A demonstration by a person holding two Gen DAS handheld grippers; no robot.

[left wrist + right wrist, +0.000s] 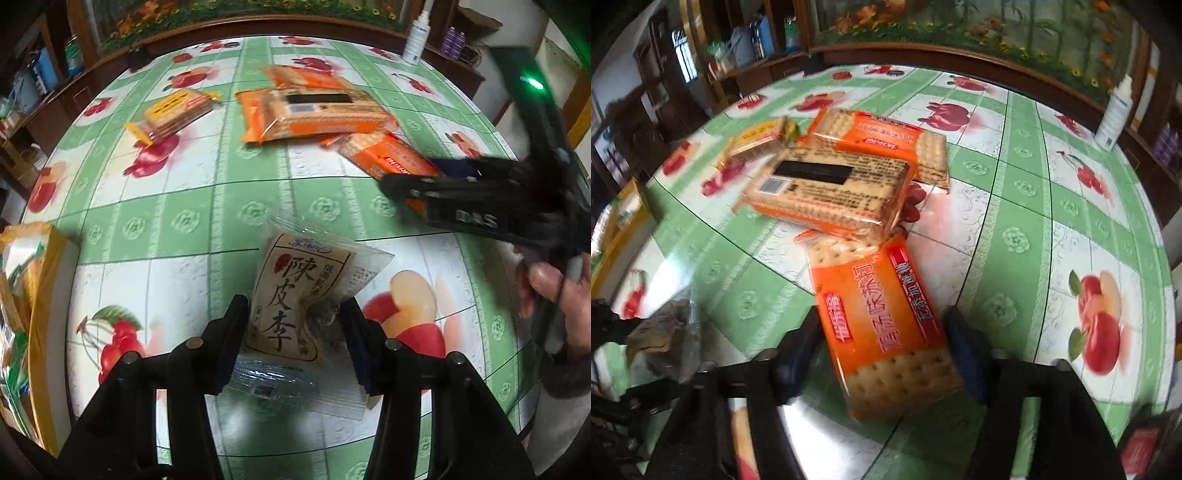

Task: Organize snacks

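A clear plum-snack packet with a beige label [295,273] sits crumpled between the fingers of my left gripper [293,306], which is shut on it just over the tablecloth. An orange cracker packet [875,295] lies lengthwise between the fingers of my right gripper [882,325], and both pads touch its long sides. In the left wrist view the right gripper [402,184] reaches in from the right onto that same orange cracker packet [391,155], with a hand [565,295] on its handle. Two more orange packets [831,188] are stacked behind it.
A small yellow cracker packet [177,110] lies at the far left of the green fruit-print tablecloth [184,221]. A yellow-rimmed box [40,295] holding packets stands at the left edge. A white bottle [1113,114] stands at the far right by the wooden rim.
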